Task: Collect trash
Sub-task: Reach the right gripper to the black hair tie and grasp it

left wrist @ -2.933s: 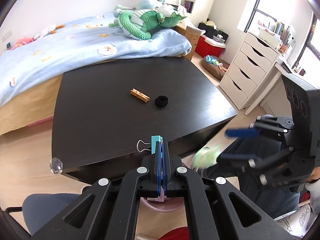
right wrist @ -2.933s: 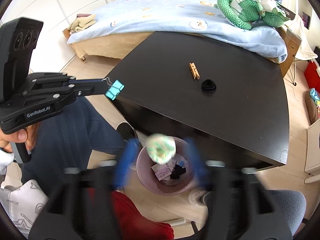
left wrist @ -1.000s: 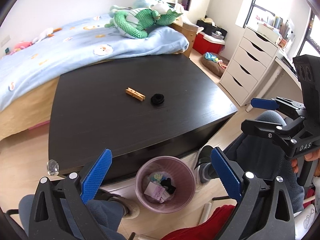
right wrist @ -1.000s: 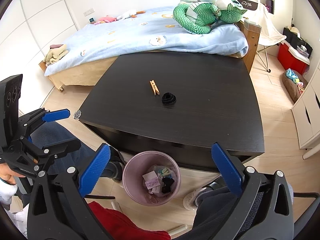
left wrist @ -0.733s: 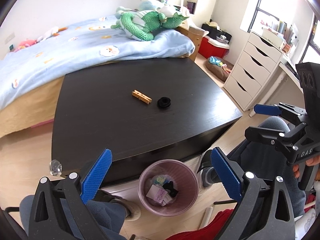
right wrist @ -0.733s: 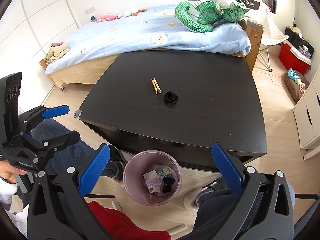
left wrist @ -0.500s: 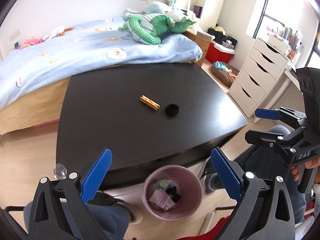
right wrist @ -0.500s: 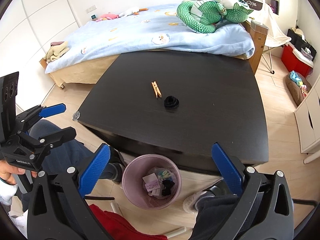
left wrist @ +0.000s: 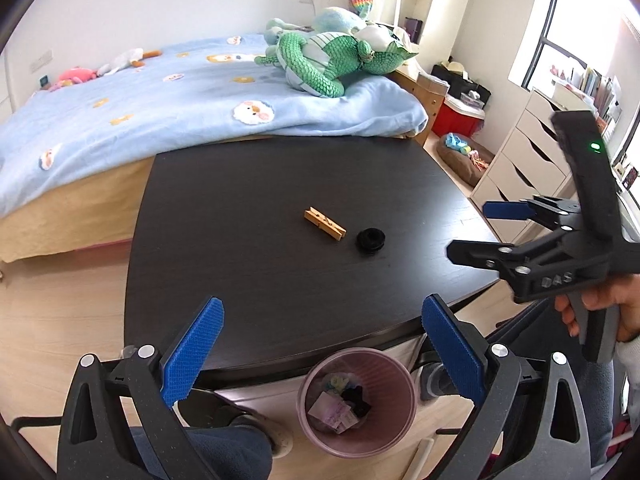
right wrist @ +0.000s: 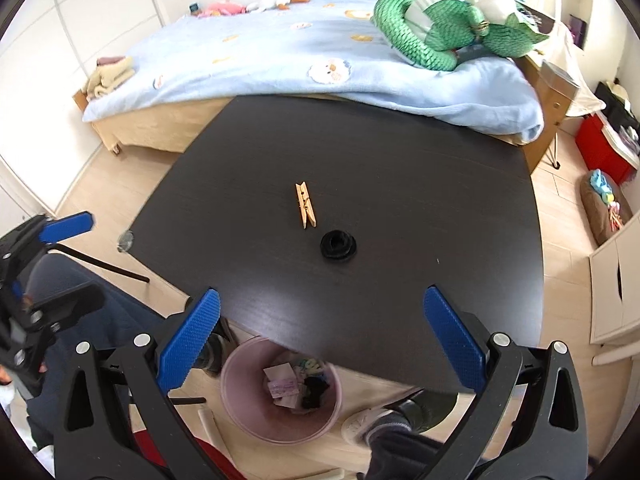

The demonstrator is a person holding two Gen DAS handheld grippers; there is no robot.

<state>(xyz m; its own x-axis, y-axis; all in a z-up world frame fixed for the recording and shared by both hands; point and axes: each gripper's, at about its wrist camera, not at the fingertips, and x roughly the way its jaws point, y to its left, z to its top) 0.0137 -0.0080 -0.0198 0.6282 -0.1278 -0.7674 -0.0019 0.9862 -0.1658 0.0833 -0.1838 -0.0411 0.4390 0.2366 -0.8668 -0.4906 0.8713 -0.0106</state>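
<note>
On the dark counter (left wrist: 248, 216), wooden clothespin (left wrist: 324, 229) beside black ring-shaped scrap (left wrist: 371, 239), pink bin (right wrist: 240, 400) contents indistinct, left tool (left wrist: 320, 352) and right tool (right wrist: 320, 328) both released.

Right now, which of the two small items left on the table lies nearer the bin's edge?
The black ring-shaped piece, round and dark; the wooden clothespin lies farther in on the table, away from the pink bin.

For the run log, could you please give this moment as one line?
left gripper: open, empty | right gripper: open, empty | table: clothespin, black ring | bin: holds trash
</note>
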